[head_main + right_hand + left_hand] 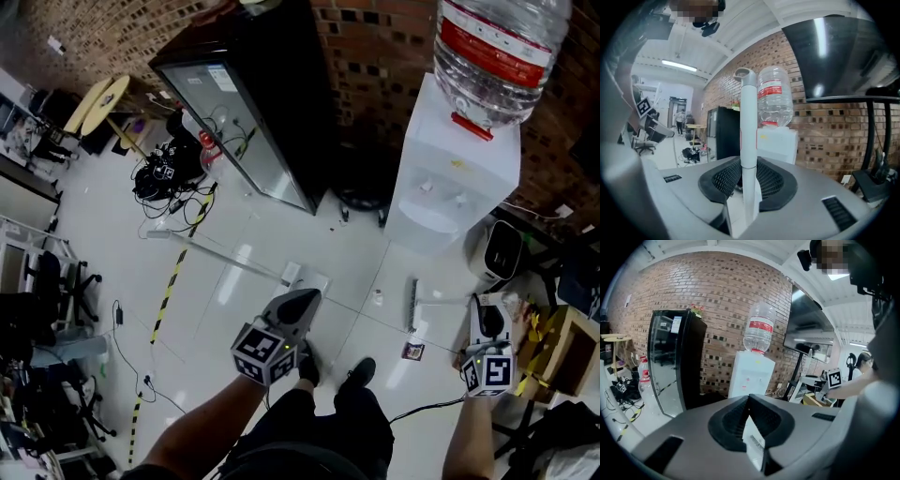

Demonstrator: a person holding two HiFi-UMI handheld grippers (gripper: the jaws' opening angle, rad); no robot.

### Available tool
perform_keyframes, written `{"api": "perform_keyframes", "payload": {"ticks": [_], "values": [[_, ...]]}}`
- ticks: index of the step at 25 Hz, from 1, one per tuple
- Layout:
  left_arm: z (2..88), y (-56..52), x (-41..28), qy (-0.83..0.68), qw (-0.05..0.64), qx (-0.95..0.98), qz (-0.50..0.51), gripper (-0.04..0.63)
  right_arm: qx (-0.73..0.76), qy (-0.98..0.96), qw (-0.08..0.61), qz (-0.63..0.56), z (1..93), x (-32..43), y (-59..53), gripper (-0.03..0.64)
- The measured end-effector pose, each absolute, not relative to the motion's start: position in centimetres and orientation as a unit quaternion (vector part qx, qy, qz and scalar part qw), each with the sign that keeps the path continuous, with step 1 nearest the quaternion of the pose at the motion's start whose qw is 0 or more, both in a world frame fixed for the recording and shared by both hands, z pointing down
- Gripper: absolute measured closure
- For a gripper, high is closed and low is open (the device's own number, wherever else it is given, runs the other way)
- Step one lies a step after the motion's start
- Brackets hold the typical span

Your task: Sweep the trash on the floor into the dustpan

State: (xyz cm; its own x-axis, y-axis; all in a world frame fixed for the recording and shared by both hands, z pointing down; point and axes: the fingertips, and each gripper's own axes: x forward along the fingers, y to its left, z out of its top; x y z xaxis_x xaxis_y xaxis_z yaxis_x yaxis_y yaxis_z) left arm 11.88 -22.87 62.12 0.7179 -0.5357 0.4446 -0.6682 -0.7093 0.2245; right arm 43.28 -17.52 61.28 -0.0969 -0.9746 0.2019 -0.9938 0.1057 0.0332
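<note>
Glossy tile floor [112,272], rough brick wall [375,47]

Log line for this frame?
left gripper: shut, empty | right gripper: shut on white handle | trash piece: on floor, unswept

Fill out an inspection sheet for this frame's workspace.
Surface: white tiled floor, yellow-black tape stripe.
Job's things: white handle upright; small scrap on floor; dustpan not made out.
Clutter: chairs at left.
Grippers: left gripper shut on white labelled piece; right gripper shut on white handle.
Cables: tangled cable pile beside black fridge.
Surroundings: brick wall, water dispenser.
</note>
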Motion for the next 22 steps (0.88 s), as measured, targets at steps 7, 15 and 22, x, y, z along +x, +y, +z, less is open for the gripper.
{"api": "perform_keyframes", "payload": {"ticks": [7,15,22], "values": [[64.6,-21.8,7.4,-0.37,0.212,0.878,0.216,0.584,0.594,-0.793,0.116,0.071,65.3,34.7,-20.5,0.5],[63.9,-22.0,2.1,-0.422,0.214,0.856,0.206,0.584,0.519,-0.84,0.131,0.085,66.3,26.7,-21.2,0.497],[62.3,-20.5,-3.2,-0.46,0.224,0.839,0.185,0.584,0.454,-0.872,0.141,0.117,66.8,19.4,-19.7,0.488]]}}
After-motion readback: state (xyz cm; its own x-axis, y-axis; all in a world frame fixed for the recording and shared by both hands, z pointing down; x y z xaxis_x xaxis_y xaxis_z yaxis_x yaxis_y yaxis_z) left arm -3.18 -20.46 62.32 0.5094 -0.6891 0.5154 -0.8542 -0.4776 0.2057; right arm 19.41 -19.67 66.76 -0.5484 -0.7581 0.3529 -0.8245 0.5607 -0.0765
